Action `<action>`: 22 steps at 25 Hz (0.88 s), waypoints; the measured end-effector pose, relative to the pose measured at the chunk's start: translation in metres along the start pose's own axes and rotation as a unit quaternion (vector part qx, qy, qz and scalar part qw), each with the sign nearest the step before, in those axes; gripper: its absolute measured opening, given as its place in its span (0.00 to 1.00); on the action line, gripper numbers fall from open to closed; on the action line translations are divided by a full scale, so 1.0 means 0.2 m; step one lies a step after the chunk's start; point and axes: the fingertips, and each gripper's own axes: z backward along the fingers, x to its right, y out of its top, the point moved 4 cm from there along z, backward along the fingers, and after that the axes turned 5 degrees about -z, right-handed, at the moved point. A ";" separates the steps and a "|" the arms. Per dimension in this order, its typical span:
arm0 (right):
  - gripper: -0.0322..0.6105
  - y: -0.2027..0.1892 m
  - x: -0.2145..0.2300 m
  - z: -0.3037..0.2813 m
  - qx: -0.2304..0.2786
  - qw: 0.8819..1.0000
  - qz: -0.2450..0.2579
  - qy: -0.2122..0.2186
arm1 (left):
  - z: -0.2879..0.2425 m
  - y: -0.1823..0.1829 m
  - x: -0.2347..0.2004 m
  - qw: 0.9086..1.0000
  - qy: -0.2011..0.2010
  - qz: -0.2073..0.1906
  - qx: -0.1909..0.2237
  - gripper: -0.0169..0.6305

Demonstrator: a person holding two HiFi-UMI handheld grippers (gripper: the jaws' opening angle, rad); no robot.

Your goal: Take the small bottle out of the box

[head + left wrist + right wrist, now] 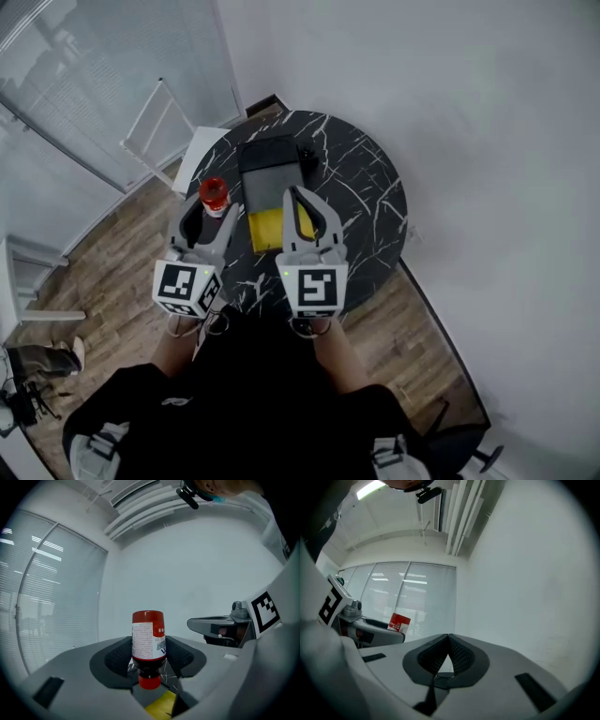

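A small bottle [214,194] with a red cap and a red-and-white label is held above the left part of the round black marble table [366,187]. My left gripper [214,210] is shut on it. In the left gripper view the bottle [148,641] sits between the pads with its cap towards the camera. The box [268,157] lies mid-table, black at the far end, with a yellow inside [265,230] at the near end. My right gripper [300,195] hovers over the box, shut and empty. In the right gripper view the right gripper [448,641] has its pads together, and the bottle [398,622] shows at the left.
A white wire rack [155,117] and a white stand [195,157] are beside the table's left edge. A small black item [307,157] lies right of the box. A white wall runs behind and to the right. Wooden floor [103,272] surrounds the table.
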 end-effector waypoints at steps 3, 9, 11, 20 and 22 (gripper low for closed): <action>0.04 0.02 0.00 0.00 0.009 1.000 -0.006 -0.009 | -0.01 0.01 -0.01 1.000 -0.009 -0.001 0.004 0.35; 0.04 0.03 0.02 -0.01 0.002 1.000 0.012 -0.026 | -0.05 0.00 -0.04 1.000 -0.021 0.006 0.002 0.35; 0.04 0.03 0.03 0.01 0.002 0.999 0.015 -0.032 | -0.06 -0.01 -0.04 1.000 -0.025 0.007 0.000 0.35; 0.04 0.03 0.07 0.02 -0.021 0.998 0.009 -0.052 | -0.07 0.01 -0.03 0.999 -0.040 0.003 -0.004 0.35; 0.04 0.02 0.08 0.01 -0.022 0.998 0.008 -0.054 | -0.09 0.01 -0.03 0.999 -0.042 0.004 -0.005 0.35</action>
